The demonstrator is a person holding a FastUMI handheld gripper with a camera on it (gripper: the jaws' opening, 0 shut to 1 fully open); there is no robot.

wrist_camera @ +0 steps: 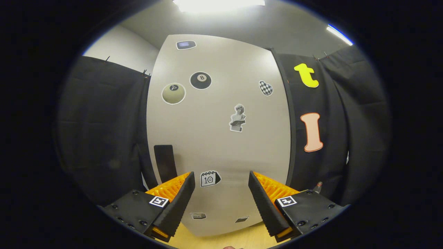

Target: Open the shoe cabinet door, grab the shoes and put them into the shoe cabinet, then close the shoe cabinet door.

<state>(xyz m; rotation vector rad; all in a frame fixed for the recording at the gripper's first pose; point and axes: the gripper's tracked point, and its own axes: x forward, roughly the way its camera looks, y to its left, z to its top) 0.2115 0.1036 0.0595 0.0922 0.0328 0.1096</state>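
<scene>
The shoe cabinet door stands straight ahead, a tall pale panel covered with several stickers, and it looks shut. A dark rectangular handle sits low on the door's left side, just beyond the left finger. My gripper is open, its two fingers spread wide in front of the door's lower part, with nothing between them. A calendar sticker shows in the gap between the fingertips. No shoes are visible.
Black cloth walls flank the cabinet on both sides. A strip of light wooden floor runs under the door's bottom edge, below the fingers. Ceiling lights glow overhead.
</scene>
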